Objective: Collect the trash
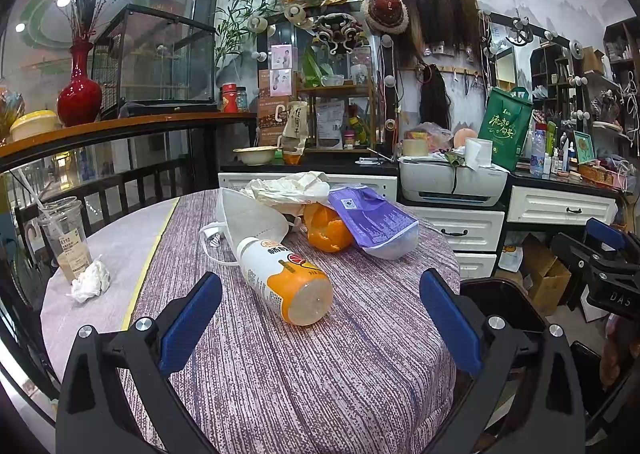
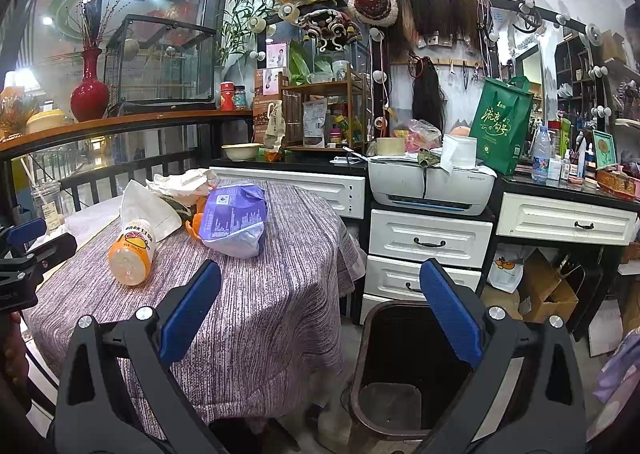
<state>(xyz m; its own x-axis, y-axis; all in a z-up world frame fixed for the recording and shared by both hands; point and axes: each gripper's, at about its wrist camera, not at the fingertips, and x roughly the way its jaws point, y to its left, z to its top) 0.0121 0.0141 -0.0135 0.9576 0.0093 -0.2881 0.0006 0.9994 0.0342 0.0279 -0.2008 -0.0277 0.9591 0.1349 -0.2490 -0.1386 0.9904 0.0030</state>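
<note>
Trash lies clustered on the round table with a purple-and-white striped cloth (image 1: 280, 354): a white-and-orange plastic juice bottle (image 1: 286, 280) on its side, nearest the camera, with orange peel (image 1: 326, 230), a purple-and-white plastic packet (image 1: 374, 223), a white paper bag (image 1: 250, 215) and crumpled cream wrapping (image 1: 290, 187) behind it. Left gripper (image 1: 320, 318) hovers low over the cloth, blue-padded jaws wide apart and empty, bottle base just ahead between them. Right gripper (image 2: 320, 318) is also spread and empty, held off the table edge above the dark open waste bin (image 2: 394, 370) on the floor. Judged stage: opening approach, nothing collected yet. Next move likely calls for advancing the left jaws around the bottle's body and closing, then carrying it across to the bin.
</note>
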